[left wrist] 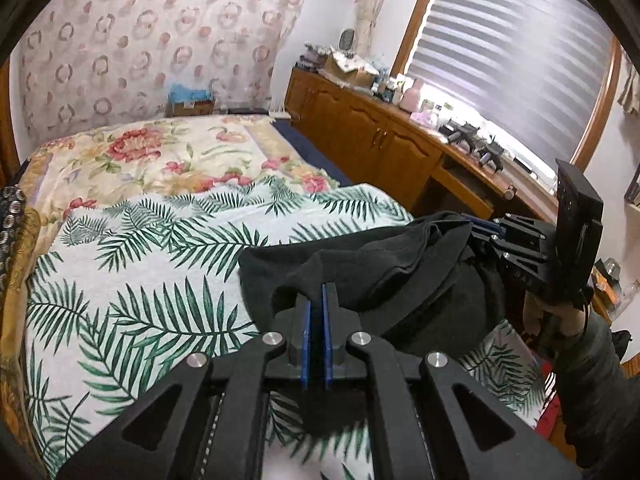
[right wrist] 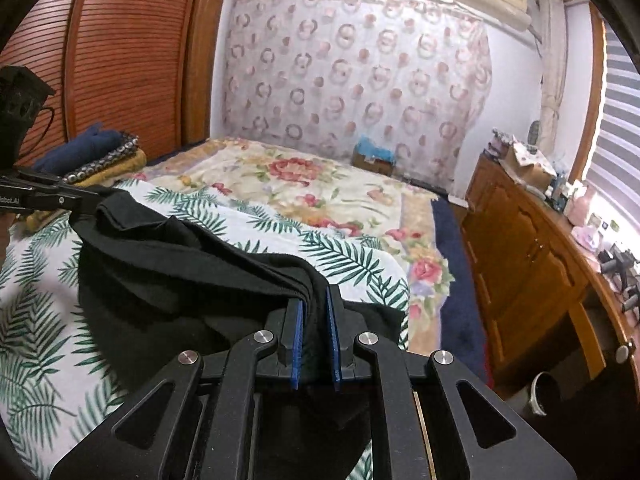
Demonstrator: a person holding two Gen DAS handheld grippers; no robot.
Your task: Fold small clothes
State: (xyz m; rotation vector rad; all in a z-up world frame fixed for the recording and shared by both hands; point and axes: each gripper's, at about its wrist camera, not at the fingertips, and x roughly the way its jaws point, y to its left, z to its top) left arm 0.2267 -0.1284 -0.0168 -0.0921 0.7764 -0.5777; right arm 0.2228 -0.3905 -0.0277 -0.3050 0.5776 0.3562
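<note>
On gripper (right wrist: 86,204), "...oboLAI" lettering.

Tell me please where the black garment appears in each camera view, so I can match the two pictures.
Left wrist: black garment lower centre-right, stretched between left gripper and right gripper.
Right wrist: black garment centre-left, running from the right gripper toward the upper left.
Shared landmark: palm-leaf sheet.

Garment (right wrist: 168,268) strung between both grippers — above the bedspread (right wrist: 36,320), cabinets (right wrist: 520,232) right
</note>
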